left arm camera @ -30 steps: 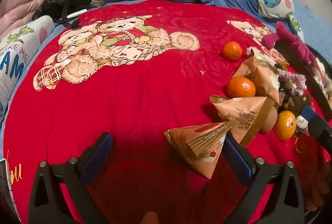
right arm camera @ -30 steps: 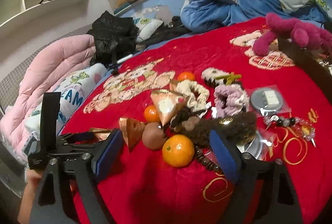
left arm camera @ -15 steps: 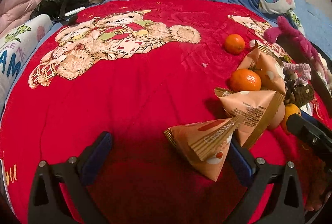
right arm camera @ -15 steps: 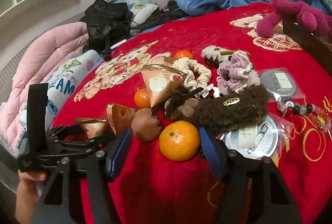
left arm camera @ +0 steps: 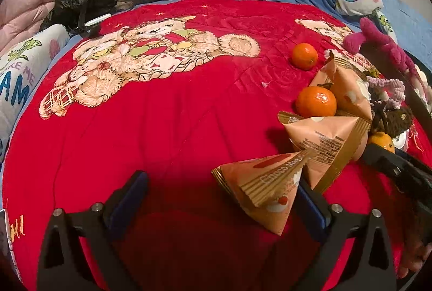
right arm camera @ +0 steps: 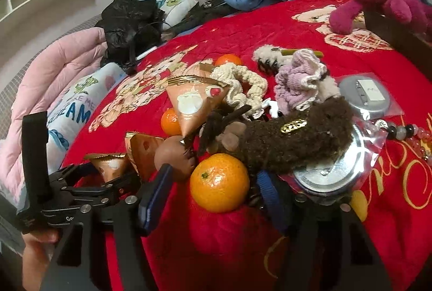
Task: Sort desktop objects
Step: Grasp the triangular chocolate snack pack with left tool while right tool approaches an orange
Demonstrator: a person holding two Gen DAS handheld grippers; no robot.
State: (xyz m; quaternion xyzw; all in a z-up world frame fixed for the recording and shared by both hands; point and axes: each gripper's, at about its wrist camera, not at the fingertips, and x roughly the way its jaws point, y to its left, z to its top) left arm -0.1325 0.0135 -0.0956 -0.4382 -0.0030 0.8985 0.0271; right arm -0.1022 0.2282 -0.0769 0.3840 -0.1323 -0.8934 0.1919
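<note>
Left wrist view: left gripper spread wide, jaws closing, nothing pinched; triangular snack packet by right pad on red bedspread. Packet light, crinkly, crushable; pinch flat sealed edge.

Right wrist view: right gripper closing round mandarin, pads not yet pressing. Fruit round, soft-skinned, rolls; grip across middle, gently.

Two handheld tools, alike in build. Left tool: matte black angular fingers with triangular cut-outs, silver round screw heads at the joints, dark blue pads on the inner faces. Right tool: same black frame, silver screws, blue pads. White lettering, partly legible, on the left one's black body.
</note>
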